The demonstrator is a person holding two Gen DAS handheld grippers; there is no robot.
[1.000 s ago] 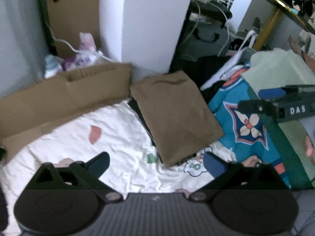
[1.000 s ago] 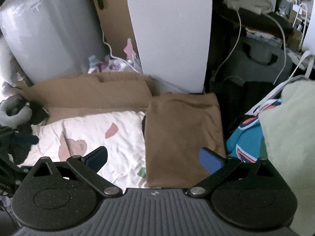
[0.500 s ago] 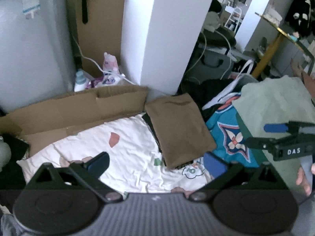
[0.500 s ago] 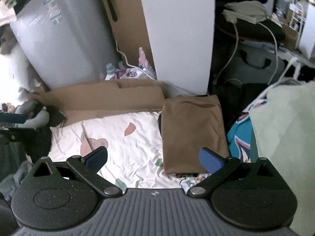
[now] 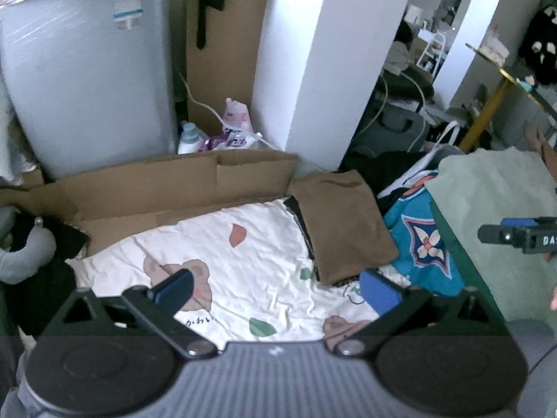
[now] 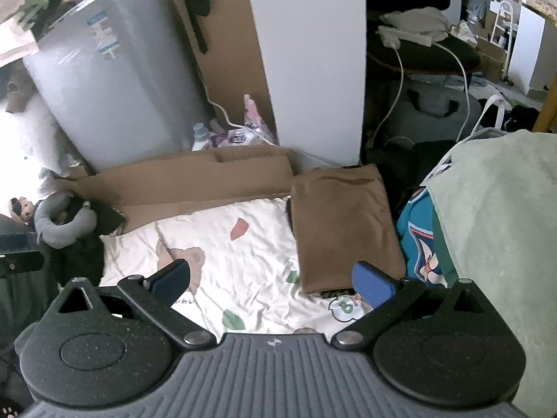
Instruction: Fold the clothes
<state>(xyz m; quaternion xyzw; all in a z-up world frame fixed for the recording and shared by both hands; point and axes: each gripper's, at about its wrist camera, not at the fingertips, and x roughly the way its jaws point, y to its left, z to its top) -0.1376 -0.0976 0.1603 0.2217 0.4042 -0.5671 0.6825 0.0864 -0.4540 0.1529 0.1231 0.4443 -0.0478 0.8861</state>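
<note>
We see both the left tongs [image 5: 275, 287] and the right tongs [image 6: 271, 280] spread wide and gripping nothing, low in their frames above a white sheet [image 5: 243, 264]. The folded brown garment [image 6: 343, 230] lies right of centre on that sheet, beside a teal cloth [image 5: 423, 244]. A pale green towel [image 6: 497, 230], perhaps fleece, fills the right edge.

White floral-print bedsheet [image 5: 243, 264] spread flat, wrinkled. Folded brown garment [image 5: 343, 230] along its right edge, over something dark. Teal patterned cloth [image 5: 423, 240] just beside. Flattened cardboard [image 5: 181, 188] behind.
</note>
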